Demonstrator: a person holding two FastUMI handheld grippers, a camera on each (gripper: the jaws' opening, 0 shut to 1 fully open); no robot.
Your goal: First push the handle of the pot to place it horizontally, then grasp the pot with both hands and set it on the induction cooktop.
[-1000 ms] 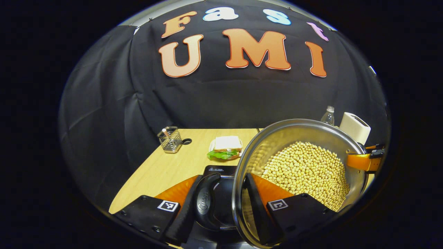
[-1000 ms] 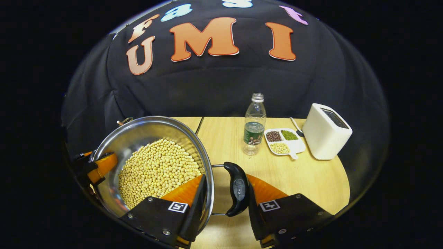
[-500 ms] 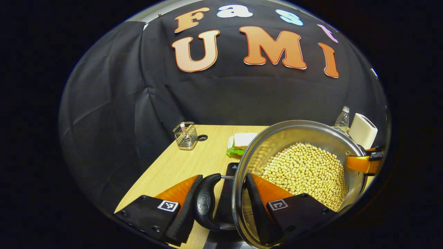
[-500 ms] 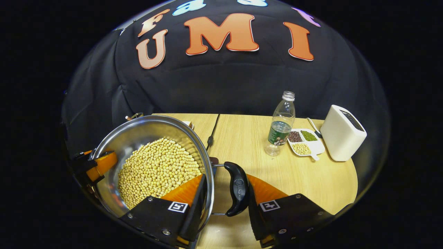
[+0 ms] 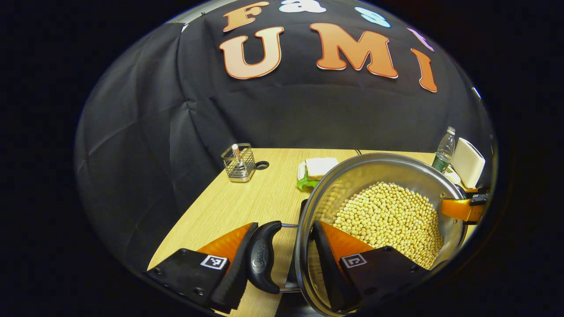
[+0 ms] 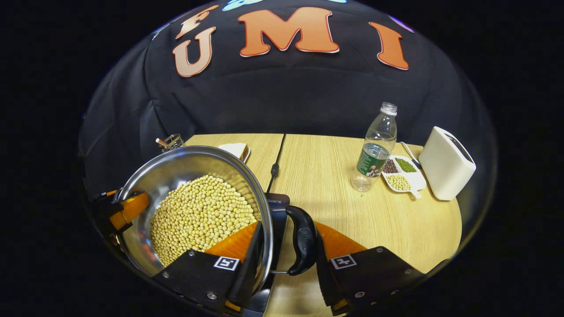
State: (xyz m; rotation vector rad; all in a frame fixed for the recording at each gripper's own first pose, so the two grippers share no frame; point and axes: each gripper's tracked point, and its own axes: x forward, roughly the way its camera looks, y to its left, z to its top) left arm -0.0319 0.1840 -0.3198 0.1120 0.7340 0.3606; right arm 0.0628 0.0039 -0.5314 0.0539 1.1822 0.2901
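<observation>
Pot, steel, loaded w/ pale yellow beans, sits between my two grippers and is carried by its two black side handles. Left gripper view: my left gripper has its jaws pinching the left handle plus the pot wall, one finger outside the handle, the other inside the rim against the beans. Right gripper view: my right gripper is clamped the same way on the right handle, inner finger inside the rim, outer finger pressed on the handle's far side. Each view also catches the opposite gripper at the pot's far rim. Induction cooktop is a dark slab; its corner shows just under and beside the pot's rim near the right handle, w/ a dark strip of it by the left handle too. I cannot tell whether the pot base touches it. Cord runs from the cooktop toward the back of the wooden table. Rest of table: wire caddy at far left, sandwich behind the pot, water bottle, divided dish of beans beside it, white toaster at far right
</observation>
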